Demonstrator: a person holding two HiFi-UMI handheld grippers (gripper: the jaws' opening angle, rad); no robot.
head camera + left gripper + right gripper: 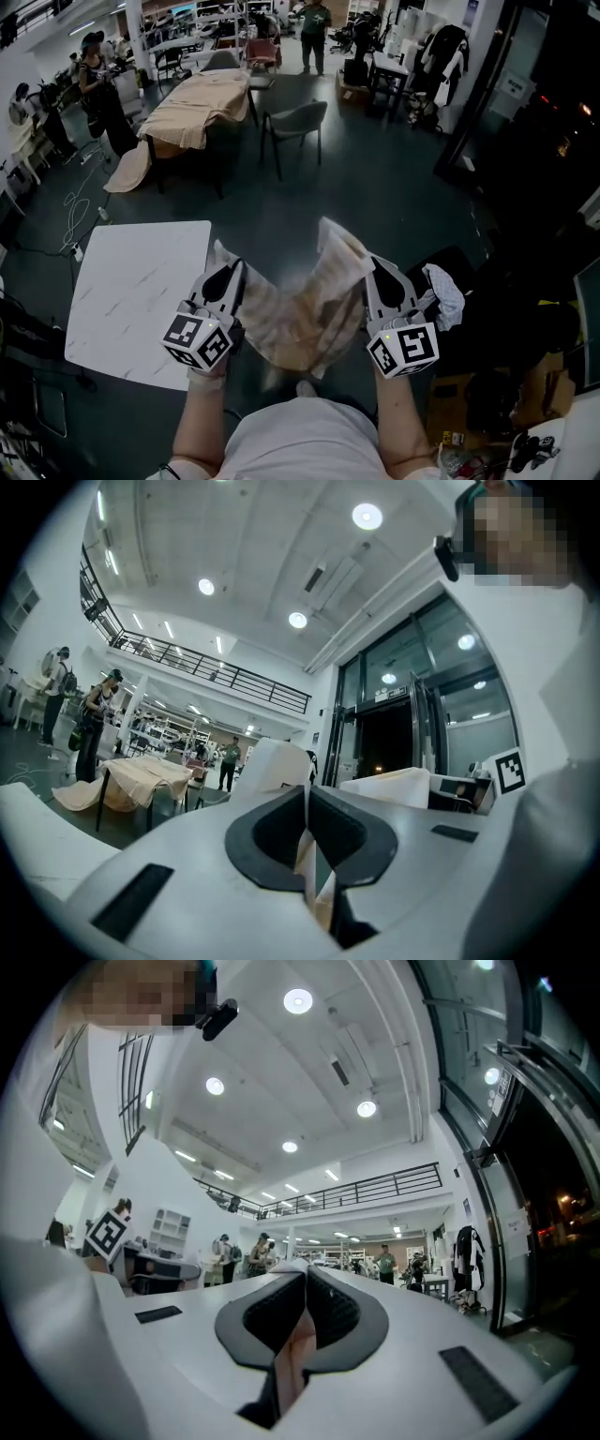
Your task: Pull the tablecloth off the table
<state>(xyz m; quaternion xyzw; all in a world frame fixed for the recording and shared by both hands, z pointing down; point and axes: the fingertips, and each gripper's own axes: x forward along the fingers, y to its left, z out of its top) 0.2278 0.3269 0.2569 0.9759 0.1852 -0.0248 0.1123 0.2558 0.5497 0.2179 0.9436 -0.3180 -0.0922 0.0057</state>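
A beige tablecloth point(309, 300) hangs bunched in the air between my two grippers, off the white marble-look table point(131, 281) at the left. My left gripper point(228, 272) is shut on the cloth's left edge, just right of the table's corner. My right gripper point(370, 265) is shut on the cloth's right edge, where a corner sticks up. In the left gripper view a strip of cloth point(309, 855) is pinched between the closed dark pads. In the right gripper view the cloth point(292, 1354) shows in the same way.
The white table's top is bare. A second table draped in a beige cloth point(202, 103) stands further off, with a grey chair point(295, 122) beside it. People stand in the background. A crumpled white rag point(445, 292) lies on dark gear at the right.
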